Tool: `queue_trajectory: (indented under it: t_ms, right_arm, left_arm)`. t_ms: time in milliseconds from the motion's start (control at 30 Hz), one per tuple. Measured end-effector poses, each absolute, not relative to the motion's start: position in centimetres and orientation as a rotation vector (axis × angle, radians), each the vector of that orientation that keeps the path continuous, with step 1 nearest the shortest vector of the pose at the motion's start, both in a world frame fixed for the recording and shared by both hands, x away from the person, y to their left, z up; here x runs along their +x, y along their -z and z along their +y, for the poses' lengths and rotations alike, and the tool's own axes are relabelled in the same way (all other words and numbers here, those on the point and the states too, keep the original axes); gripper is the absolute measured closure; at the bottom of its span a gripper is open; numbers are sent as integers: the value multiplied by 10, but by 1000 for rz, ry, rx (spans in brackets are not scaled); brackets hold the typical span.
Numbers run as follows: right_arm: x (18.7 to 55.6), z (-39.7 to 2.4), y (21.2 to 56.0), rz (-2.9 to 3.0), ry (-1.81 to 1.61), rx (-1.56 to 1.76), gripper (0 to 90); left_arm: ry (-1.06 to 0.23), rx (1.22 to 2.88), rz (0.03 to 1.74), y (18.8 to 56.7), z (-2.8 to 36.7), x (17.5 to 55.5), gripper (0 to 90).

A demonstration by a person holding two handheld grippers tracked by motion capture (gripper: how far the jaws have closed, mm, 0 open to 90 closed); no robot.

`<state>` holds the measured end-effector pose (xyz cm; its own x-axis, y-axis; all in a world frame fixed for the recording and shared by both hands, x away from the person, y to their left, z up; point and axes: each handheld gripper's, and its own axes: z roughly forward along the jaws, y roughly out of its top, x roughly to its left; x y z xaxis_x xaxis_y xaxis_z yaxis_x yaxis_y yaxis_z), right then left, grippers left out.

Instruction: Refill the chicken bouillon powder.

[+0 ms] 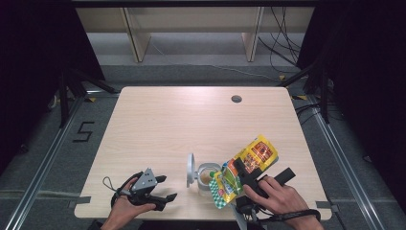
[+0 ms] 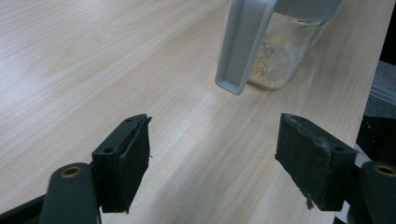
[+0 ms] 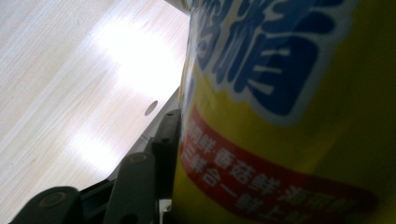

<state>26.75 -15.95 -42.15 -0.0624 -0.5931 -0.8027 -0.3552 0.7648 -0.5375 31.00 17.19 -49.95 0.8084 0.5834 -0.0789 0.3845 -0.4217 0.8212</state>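
Here the yellow printed foil pouch (image 1: pixel 245 168) sits at the near right of the pale wooden table (image 1: pixel 163 124), tipped over the small clear glass jar (image 1: pixel 206 178) with its grey flip lid (image 1: pixel 190 168) standing open on the left. The right gripper (image 1: pixel 242 176) is clamped across the pouch's middle, jaws partly closed on it; in the right gripper view one black jaw presses against the yellow face (image 3: pixel 289 116). The pouch's long axis runs from far right down to near left, its green-patterned lower end just over the jar mouth, so it appears to be pouring. It is probably light and soft, crinkly and a little slippery, and it would buckle if squeezed hard; a mid-body grip across the flat faces looks sensible. The jar already holds pale granules (image 2: pixel 271 60). The left gripper (image 1: pixel 160 190) rests near left on the table, well apart from the jar, jaws spread wide and empty.
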Motion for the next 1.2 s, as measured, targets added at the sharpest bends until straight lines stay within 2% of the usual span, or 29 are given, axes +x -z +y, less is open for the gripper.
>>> queue_trajectory:
  t_ms: [1200]
  right_arm:
    - [266,-160,418,1680,237,-764,583]
  left_arm:
    - [-290,2057,704,498,173,309,254]
